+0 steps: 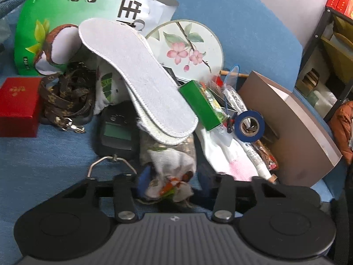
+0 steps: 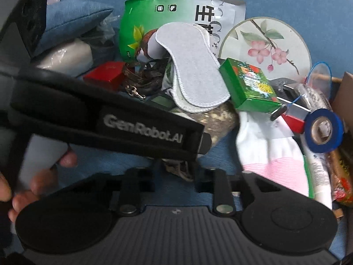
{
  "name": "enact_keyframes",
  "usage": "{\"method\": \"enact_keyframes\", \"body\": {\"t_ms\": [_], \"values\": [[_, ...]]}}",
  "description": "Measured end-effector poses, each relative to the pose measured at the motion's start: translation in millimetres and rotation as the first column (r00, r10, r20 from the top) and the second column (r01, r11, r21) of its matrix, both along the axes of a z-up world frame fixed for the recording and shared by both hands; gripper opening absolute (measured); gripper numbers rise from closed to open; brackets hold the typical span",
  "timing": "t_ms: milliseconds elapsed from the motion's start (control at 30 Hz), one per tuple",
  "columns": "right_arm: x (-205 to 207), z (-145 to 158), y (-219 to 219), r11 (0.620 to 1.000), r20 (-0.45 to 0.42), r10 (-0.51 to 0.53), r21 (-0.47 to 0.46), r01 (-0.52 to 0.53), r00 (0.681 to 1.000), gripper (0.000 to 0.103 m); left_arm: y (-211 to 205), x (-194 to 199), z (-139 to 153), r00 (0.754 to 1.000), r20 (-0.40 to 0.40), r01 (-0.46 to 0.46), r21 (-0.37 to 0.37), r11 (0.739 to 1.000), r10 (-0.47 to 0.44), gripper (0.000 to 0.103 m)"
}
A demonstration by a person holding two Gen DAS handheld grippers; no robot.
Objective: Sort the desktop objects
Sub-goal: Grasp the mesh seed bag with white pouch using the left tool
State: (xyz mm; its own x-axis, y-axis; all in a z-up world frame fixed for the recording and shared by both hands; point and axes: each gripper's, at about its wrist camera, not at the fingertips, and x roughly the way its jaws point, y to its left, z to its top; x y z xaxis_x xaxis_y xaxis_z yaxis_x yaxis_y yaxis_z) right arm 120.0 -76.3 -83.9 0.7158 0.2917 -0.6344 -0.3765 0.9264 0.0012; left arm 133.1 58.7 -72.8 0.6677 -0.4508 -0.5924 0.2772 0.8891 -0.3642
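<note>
Two grippers hang over one heap of desktop clutter on blue cloth, and the sorting looks barely begun, since nearly everything lies piled together. Straight ahead of the left gripper (image 1: 168,181), in the gap between its fingers, sits a crumpled wrapper (image 1: 172,176) of white, orange and green; the fingers stand apart on either side of it, and whether they touch it cannot be told. The likely step in hand is taking this piece out of the heap. The next move would call for a firm pinch on a soft, shapeless thing, then a lift that does not drag its neighbours along.

Just beyond the wrapper lie a dark handheld scale (image 1: 117,130) with its wire hook, and two white insoles (image 1: 141,75) stacked and leaning across the pile. Further forward and to the left are a brown patterned strap (image 1: 66,92) and a red box (image 1: 18,106); a green snack bag (image 1: 55,22) and a round flowered fan (image 1: 187,46) stand at the back.

To the right of the left gripper, a green carton (image 1: 203,103) and a roll of blue tape (image 1: 250,125) rest against a brown cardboard box (image 1: 297,132), the only evident container. Its inside is mostly hidden, so its contents cannot be judged.

The right gripper (image 2: 176,172) holds nothing, its fingers spread, with the left tool's body crossing ahead of it.
</note>
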Motion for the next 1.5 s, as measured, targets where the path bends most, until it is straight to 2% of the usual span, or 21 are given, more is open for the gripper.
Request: {"method": "enact_keyframes", "body": {"t_ms": [33,67,167,300,533,700,733,767,833,900,933,967,1000,1033,1133,1233,1400,1500], "values": [[-2.3,2.5,1.7,1.000,0.004,0.004,-0.009,-0.004,1.000,0.010,1.1,-0.7,0.3,1.000,-0.004,-0.004,-0.002,1.000,0.004,0.033],[-5.0,5.1,2.4,1.000,0.006,0.012,-0.019,-0.012,1.000,0.005,2.8,-2.2,0.3,1.000,-0.012,-0.004,-0.021,1.000,0.004,0.032],[-15.4,10.2,-1.3,0.999,0.007,0.018,-0.026,-0.018,1.000,0.001,-0.1,-13.9,4.0,1.000,-0.011,0.012,-0.024,1.000,-0.013,0.030],[-42.0,15.8,-10.5,0.999,-0.006,0.041,-0.014,-0.041,0.999,0.001,-13.4,-38.7,7.5,0.998,-0.032,0.047,-0.022,0.999,-0.048,0.029],[-120.6,24.5,-41.1,0.996,-0.039,0.087,0.020,-0.087,0.995,0.001,-34.1,-105.4,8.0,0.991,-0.095,0.092,-0.065,0.994,-0.097,0.029],[-159.0,24.9,-65.3,0.999,-0.036,0.012,0.049,-0.010,0.999,0.001,-47.6,-126.0,17.3,0.985,-0.107,0.128,-0.076,0.989,-0.136,0.028],[-164.0,24.9,-70.0,0.998,-0.032,-0.012,0.056,0.014,0.999,0.001,-49.1,-127.0,19.2,0.986,-0.103,0.126,-0.070,0.990,-0.133,0.034],[-166.8,24.7,-74.4,0.997,-0.035,-0.027,0.069,0.030,0.999,0.003,-50.6,-126.7,21.3,0.987,-0.098,0.121,-0.058,0.991,-0.126,0.040],[-169.0,25.0,-79.4,0.995,-0.034,-0.047,0.090,0.050,0.998,0.004,-51.2,-125.1,24.3,0.991,-0.093,0.097,-0.034,0.995,-0.099,0.060],[-170.4,26.8,-79.1,0.995,-0.018,-0.046,0.086,0.048,0.999,0.007,-49.2,-122.1,26.2,0.994,-0.089,0.066,-0.018,0.998,-0.067,0.062],[-170.8,27.8,-78.3,0.995,-0.008,-0.044,0.086,0.045,0.999,0.016,-47.1,-120.8,26.6,0.994,-0.090,0.060,-0.017,0.998,-0.062,0.064],[-170.3,28.3,-78.2,0.995,0.000,-0.042,0.090,0.042,0.999,0.037,-45.0,-118.6,26.8,0.994,-0.092,0.054,-0.016,0.998,-0.055,0.066],[-170.8,28.4,-77.2,0.995,0.007,-0.041,0.093,0.040,0.999,0.045,-43.8,-113.6,26.4,0.994,-0.098,0.048,-0.010,0.999,-0.048,0.070],[-169.8,28.3,-75.2,0.995,0.017,-0.042,0.092,0.040,0.999,0.049,-43.0,-109.6,26.3,0.994,-0.105,0.043,-0.003,0.999,-0.043,0.070],[-162.6,28.6,-67.2,0.997,0.026,-0.029,0.070,0.028,0.999,0.049,-43.5,-99.1,25.0,0.991,-0.129,0.032,-0.004,0.999,-0.033,0.070],[-152.2,27.3,-60.4,0.997,0.031,-0.043,0.059,0.041,0.999,0.050,-50.2,-90.1,21.7,0.986,-0.150,0.078,-0.014,0.997,-0.079,0.071],[-131.6,17.7,-53.1,0.995,-0.008,-0.084,0.053,0.084,0.996,0.050,-57.4,-78.4,11.1,0.980,-0.185,0.086,0.031,0.996,-0.079,0.071],[-126.7,10.8,-52.4,0.993,-0.019,-0.108,0.038,0.109,0.994,0.050,-58.2,-75.9,5.4,0.978,-0.196,0.079,0.006,0.997,-0.076,0.072]]}}
